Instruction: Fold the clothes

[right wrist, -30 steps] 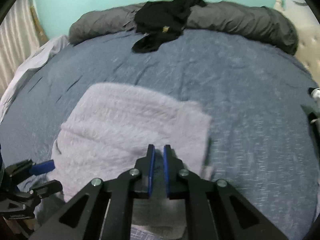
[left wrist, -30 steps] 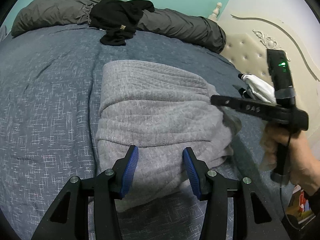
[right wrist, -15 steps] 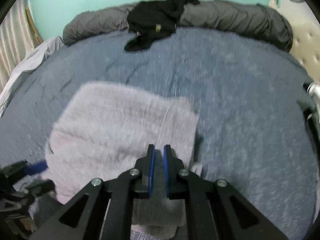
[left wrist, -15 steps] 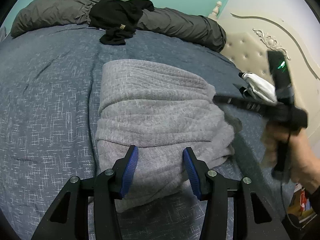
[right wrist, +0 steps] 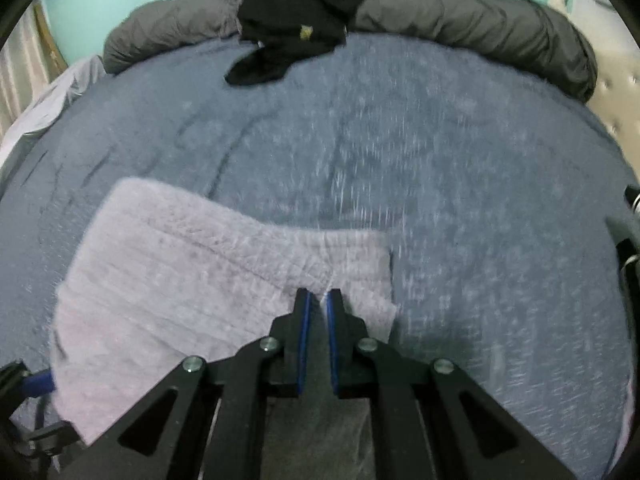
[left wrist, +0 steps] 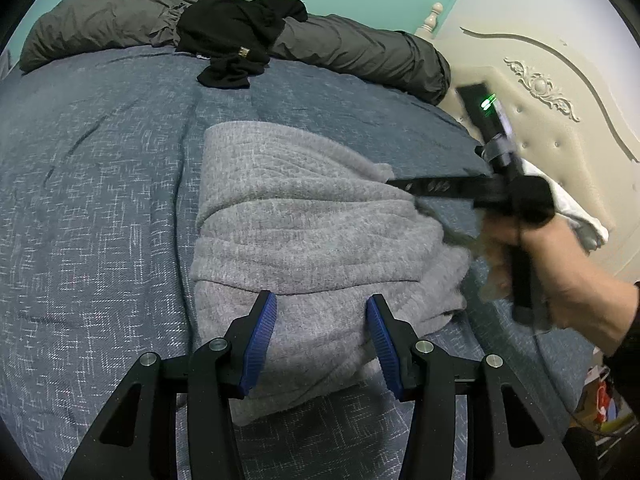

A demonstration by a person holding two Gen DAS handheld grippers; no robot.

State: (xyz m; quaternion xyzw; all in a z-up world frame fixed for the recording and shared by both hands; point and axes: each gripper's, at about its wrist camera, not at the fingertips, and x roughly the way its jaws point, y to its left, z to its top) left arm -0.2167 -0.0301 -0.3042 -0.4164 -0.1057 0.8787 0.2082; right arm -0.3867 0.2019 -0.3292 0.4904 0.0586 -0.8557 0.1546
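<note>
Left wrist view: left gripper (left wrist: 322,332) tilted down over grey folded garment (left wrist: 312,236) on bed (left wrist: 100,184), fingers half open, holding nothing. Right gripper (right wrist: 317,304) at garment's right edge, fingers nearly closed, empty. Black clothes (left wrist: 240,40) far behind garment.

A fuzzy grey garment (left wrist: 312,236) lay folded in rumpled layers on the near bed. A crumpled black garment (left wrist: 240,44) sat far off.
</note>
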